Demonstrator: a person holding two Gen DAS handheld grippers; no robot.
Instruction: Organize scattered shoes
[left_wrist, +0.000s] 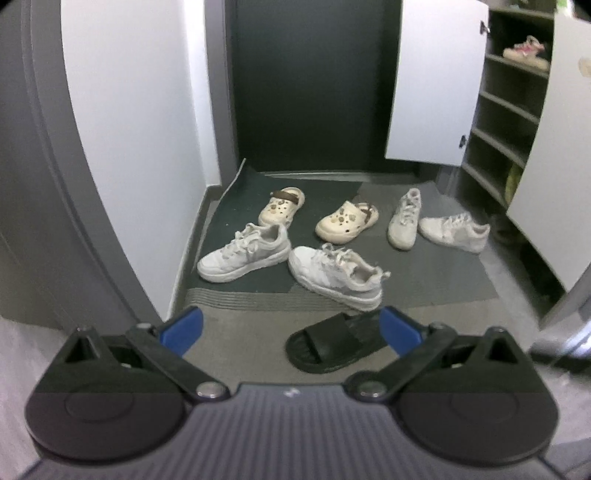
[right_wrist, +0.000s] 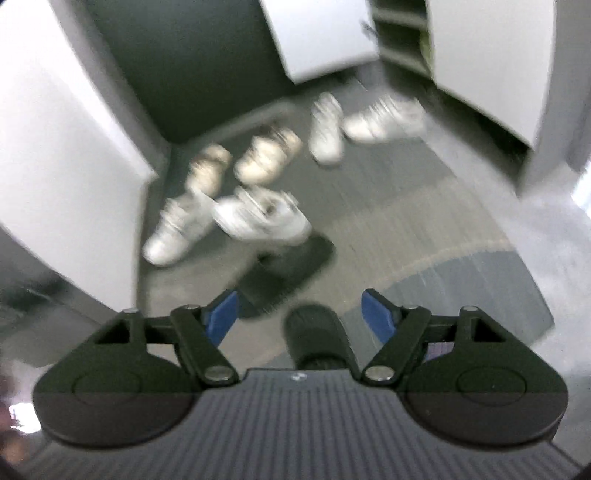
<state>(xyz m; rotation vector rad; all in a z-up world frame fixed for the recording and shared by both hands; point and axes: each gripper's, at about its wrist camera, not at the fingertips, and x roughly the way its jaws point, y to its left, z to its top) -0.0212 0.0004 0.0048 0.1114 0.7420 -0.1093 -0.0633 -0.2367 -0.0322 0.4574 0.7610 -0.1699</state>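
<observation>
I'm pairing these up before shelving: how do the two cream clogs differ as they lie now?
The left clog points its toe toward the camera; the right clog points toe to the left. The left clog lies farther back near the dark door, the right clog nearer the middle. Both are cream, charm-studded, upright.

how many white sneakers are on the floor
4. Two lie at the mat's front left: one by the wall, one beside it. Two more, and, lie near the open cabinet. Others may be hidden.
</observation>
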